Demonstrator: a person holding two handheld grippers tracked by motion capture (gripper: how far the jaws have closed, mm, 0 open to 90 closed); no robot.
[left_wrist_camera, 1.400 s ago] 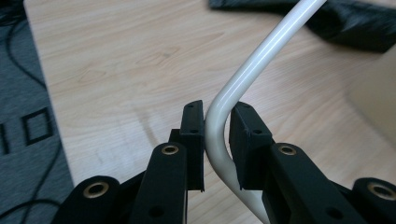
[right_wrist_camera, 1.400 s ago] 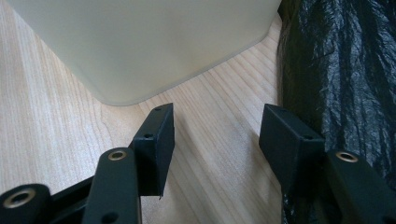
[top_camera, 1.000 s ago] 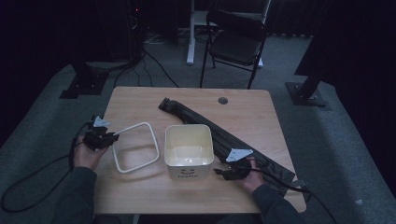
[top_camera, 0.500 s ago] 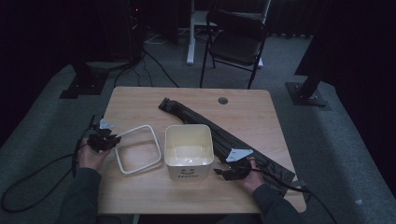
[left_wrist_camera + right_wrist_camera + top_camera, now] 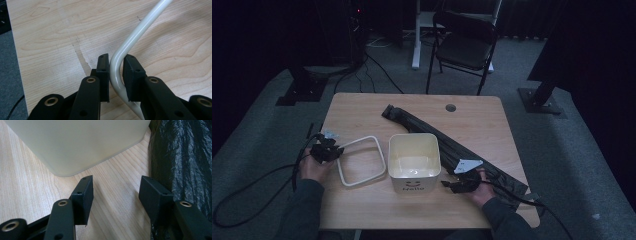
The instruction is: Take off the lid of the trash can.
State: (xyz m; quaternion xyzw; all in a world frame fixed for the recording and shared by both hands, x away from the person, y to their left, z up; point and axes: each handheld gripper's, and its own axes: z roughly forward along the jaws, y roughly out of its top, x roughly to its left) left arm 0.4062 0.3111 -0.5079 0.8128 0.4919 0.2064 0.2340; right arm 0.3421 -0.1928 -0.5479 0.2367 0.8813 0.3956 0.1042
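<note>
My left tool (image 5: 115,75) is clamped on a corner of the white frame (image 5: 361,160): in the left gripper view both pads (image 5: 103,72) press the bent tube where it curves, low in the middle of that picture. In the high view the frame sits left of centre on the counter (image 5: 362,112), just beside the bin (image 5: 414,160), with the left tool (image 5: 332,150) at its left corner. I cannot tell whether the frame lies flat or is partly raised.

My right tool (image 5: 115,192) stands open with nothing between its jaws, bare wood showing in the gap. The bin's (image 5: 75,145) rounded lower corner is just ahead of it, apart from the pads, and the black bag (image 5: 185,157) fills the right edge, close against the right jaw. In the high view this tool (image 5: 454,184) lies lower right of centre, between bin and bag (image 5: 462,150).
</note>
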